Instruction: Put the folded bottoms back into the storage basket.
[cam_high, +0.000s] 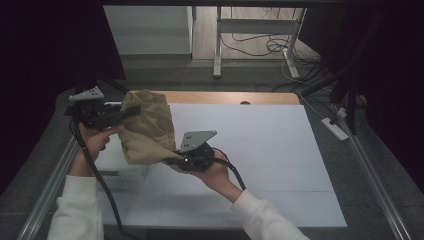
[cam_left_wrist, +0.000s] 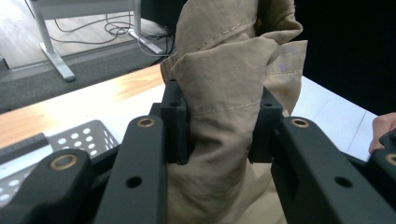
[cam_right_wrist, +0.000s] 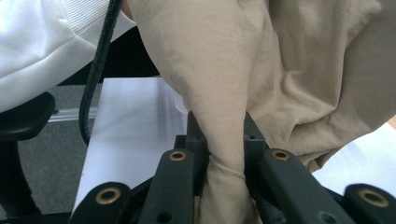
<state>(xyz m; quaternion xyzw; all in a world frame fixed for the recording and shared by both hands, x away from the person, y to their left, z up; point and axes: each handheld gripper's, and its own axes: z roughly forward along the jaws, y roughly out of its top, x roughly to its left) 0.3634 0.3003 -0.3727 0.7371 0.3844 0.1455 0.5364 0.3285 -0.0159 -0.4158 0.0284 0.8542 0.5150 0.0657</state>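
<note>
White sheet covers the tabletop; bare wood strip along its far edge. Tan cloth held up at left-centre of the high view, between both hands. Left gripper clamped on a thick fold; right gripper pinching a narrow seam. Perforated white basket below. Grey floor, desk legs, cables beyond.

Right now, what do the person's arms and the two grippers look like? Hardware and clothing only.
Both arms wear white long sleeves with ribbed cuffs. Left gripper and right gripper are black, each with two flat linkage jaws carrying brass-coloured pivot bushings and blocky black pads. Each is topped by a grey three-cornered plate with small holes. A thick black cable trails from each.
</note>
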